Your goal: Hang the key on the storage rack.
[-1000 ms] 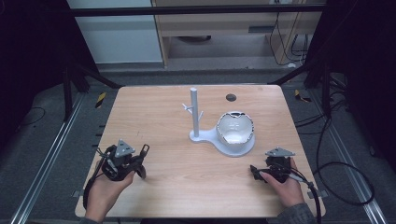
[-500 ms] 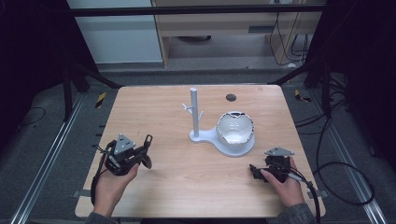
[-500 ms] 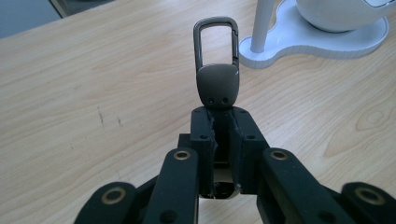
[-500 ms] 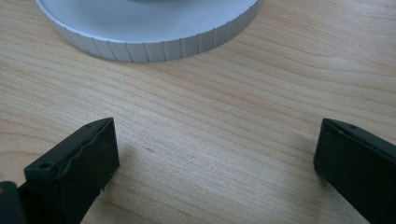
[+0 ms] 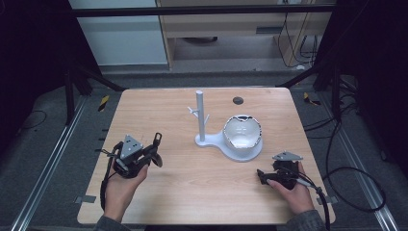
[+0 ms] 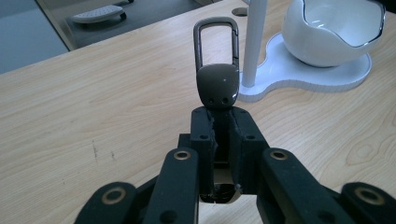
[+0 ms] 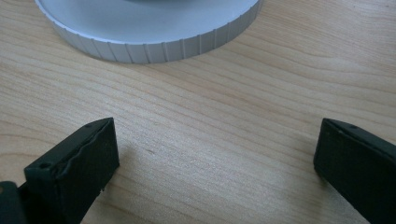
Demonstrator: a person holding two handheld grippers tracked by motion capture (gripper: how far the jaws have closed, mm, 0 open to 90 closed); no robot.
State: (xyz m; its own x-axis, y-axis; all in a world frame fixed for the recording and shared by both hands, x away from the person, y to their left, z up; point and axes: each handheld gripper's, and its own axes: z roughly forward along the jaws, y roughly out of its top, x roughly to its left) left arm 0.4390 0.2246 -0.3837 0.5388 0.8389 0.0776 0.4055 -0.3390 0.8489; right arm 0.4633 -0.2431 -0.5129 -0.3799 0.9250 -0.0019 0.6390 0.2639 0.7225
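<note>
Two grippers — left gripper (image 6: 219, 135) clamps a carabiner (image 6: 216, 60); right gripper (image 7: 215, 154) gapes.

The high view looks down over the pale wooden worktop (image 5: 202, 192); both gripper views sit low, facing the white ribbed stand base (image 6: 322, 77) (image 7: 154, 37).

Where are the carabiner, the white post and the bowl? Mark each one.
carabiner (image 6: 215, 43): left gripper view, on its metal loop above the shut tongs.
white post (image 5: 199, 115): high view, on the middle of its shaft.
bowl (image 6: 327, 44): left gripper view, on its outer white wall.
</note>
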